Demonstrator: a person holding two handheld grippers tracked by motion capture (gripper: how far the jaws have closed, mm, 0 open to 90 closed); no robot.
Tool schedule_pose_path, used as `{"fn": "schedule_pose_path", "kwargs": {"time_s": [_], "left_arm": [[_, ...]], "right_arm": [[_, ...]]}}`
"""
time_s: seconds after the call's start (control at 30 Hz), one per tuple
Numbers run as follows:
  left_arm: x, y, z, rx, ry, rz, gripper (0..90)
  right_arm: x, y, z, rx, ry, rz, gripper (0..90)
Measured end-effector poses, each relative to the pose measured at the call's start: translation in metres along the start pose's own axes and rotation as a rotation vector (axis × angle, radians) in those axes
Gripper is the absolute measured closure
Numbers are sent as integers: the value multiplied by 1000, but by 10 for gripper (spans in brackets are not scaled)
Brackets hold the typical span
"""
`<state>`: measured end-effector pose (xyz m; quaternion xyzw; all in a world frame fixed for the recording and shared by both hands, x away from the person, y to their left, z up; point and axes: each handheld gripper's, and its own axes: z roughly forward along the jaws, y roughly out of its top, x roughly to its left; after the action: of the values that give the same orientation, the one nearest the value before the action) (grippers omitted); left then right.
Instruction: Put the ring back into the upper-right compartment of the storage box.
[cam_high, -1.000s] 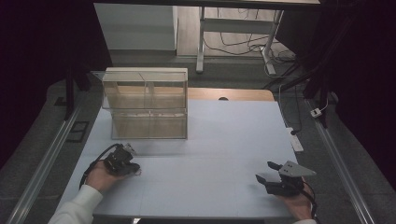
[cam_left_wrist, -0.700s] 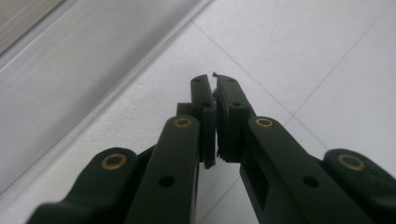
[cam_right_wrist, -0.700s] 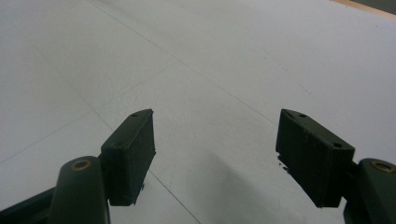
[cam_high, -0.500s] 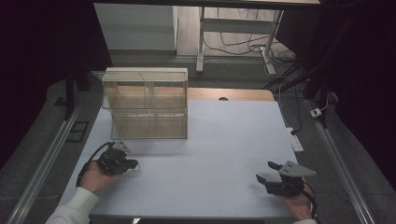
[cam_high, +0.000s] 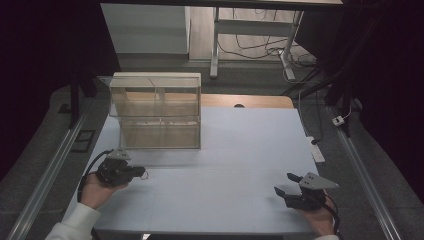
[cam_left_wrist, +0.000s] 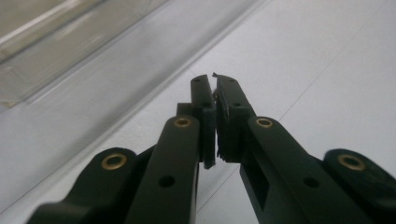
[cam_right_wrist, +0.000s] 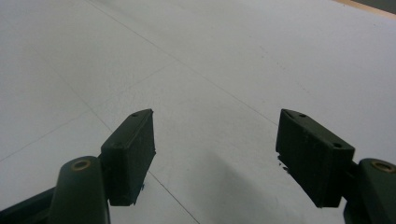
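Both grippers sit low over the white table, near us. Our left gripper has drawn back from the clear box since a second ago and now sits apart from it, jaws pressed together on nothing we can make out. Our right gripper has stayed put, jaws wide apart over bare table. We judge the left is backing off, and the box, at the far left, is untouched.

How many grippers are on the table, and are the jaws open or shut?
2. The left gripper is at the table's near-left, in front of the clear plastic box, jaws shut. The right gripper is at the near-right, jaws open with nothing between them.
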<state>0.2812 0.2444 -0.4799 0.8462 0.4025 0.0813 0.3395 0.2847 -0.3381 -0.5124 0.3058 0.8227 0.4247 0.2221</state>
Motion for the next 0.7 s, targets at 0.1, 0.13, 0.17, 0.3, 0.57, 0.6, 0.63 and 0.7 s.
{"fn": "schedule_pose_path", "kwargs": {"time_s": [0.1, 0.13, 0.17, 0.3, 0.57, 0.6, 0.63, 0.7], "left_arm": [[1, -1, -5, -25, -4, -13, 859], [1, -2, -6, -33, -5, -16, 859], [1, -2, -7, -42, -3, -20, 859], [2, -3, -12, -72, -4, -29, 860], [1, -1, -20, -121, -2, -37, 859], [0, -1, -21, -128, -3, -38, 859], [0, -1, -22, -133, -4, -38, 859], [-1, 0, -24, -145, -5, -38, 859]], "right_arm": [[0, 0, 0, 0, -1, 0, 276], [0, 0, 0, 0, -1, 0, 276], [0, 0, 0, 1, -3, -1, 276], [0, 0, 0, -1, -4, 0, 276], [0, -1, -1, -4, -9, 1, 279], [0, 0, -1, -8, -11, 1, 279], [0, 0, -1, -6, -15, 2, 279], [-1, 0, -1, -6, -9, 3, 279]]}}
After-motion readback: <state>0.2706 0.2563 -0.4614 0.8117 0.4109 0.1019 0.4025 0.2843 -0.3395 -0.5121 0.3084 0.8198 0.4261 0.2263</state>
